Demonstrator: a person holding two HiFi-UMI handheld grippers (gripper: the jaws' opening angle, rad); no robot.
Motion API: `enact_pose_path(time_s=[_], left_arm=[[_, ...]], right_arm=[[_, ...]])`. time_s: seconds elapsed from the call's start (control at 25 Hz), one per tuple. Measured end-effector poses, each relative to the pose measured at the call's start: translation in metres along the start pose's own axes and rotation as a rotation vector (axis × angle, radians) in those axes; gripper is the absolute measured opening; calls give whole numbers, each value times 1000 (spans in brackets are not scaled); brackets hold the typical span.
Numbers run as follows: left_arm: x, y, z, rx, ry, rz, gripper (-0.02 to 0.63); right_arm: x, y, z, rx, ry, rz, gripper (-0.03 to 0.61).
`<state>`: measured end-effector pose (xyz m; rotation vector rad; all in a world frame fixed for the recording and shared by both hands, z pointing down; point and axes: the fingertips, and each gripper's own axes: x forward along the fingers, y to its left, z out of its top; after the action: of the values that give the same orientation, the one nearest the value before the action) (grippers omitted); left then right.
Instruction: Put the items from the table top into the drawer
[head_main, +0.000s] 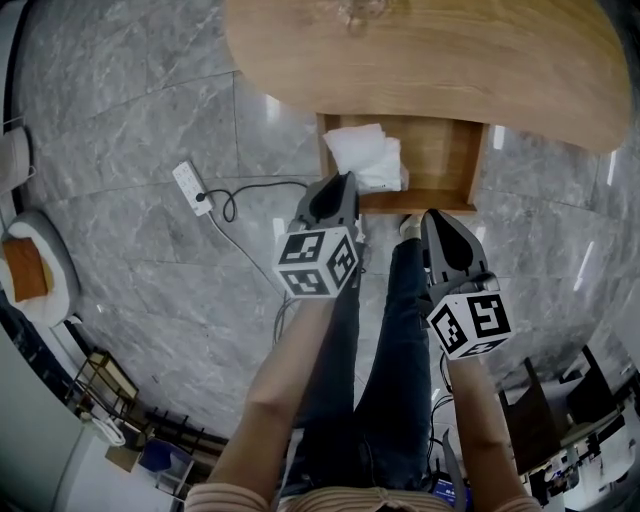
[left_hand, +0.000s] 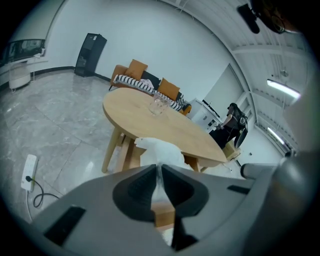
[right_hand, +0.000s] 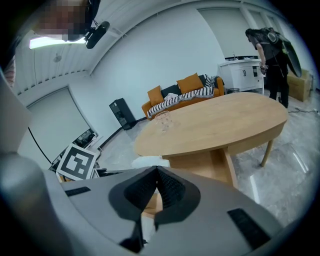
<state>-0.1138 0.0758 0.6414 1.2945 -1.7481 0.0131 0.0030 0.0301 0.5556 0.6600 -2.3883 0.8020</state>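
1. Head view: looking steeply down, a wooden oval table (head_main: 420, 50) fills the top, with a clear glass (head_main: 355, 12) at its far edge. An open wooden drawer (head_main: 445, 150) sticks out from under the table toward the person. A crumpled white cloth (head_main: 365, 155) lies over the drawer's left part; whether it rests on the drawer bottom cannot be told. The left gripper (head_main: 343, 182) points at the cloth's near left edge. The right gripper (head_main: 430, 216) is beside it on the right, just short of the drawer's front. A white power strip (head_main: 192, 187) lies on the grey marble floor at left.

2. Left gripper view: the left gripper (left_hand: 159, 168) has its jaws pressed on a thin fold of the cloth (left_hand: 160, 150), which bunches up just beyond the tips, in front of the table (left_hand: 165, 122). The glass (left_hand: 159, 104) stands on the tabletop.

3. Right gripper view: the right gripper (right_hand: 156, 171) has its jaws closed together, nothing between them. The cloth (right_hand: 149, 162) shows just beyond the tips, to the left. The glass (right_hand: 163, 119) stands on the table (right_hand: 215, 125).
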Motion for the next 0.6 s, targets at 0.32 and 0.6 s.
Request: enact_pose_path(time_s=[0.32, 0.6], left_arm=[[22, 21, -24, -4, 38, 13, 41], [43, 34, -43, -19, 71, 34, 41]], right_arm=[[23, 9, -22, -7, 27, 10, 9], [37, 6, -38, 4, 60, 7, 9]])
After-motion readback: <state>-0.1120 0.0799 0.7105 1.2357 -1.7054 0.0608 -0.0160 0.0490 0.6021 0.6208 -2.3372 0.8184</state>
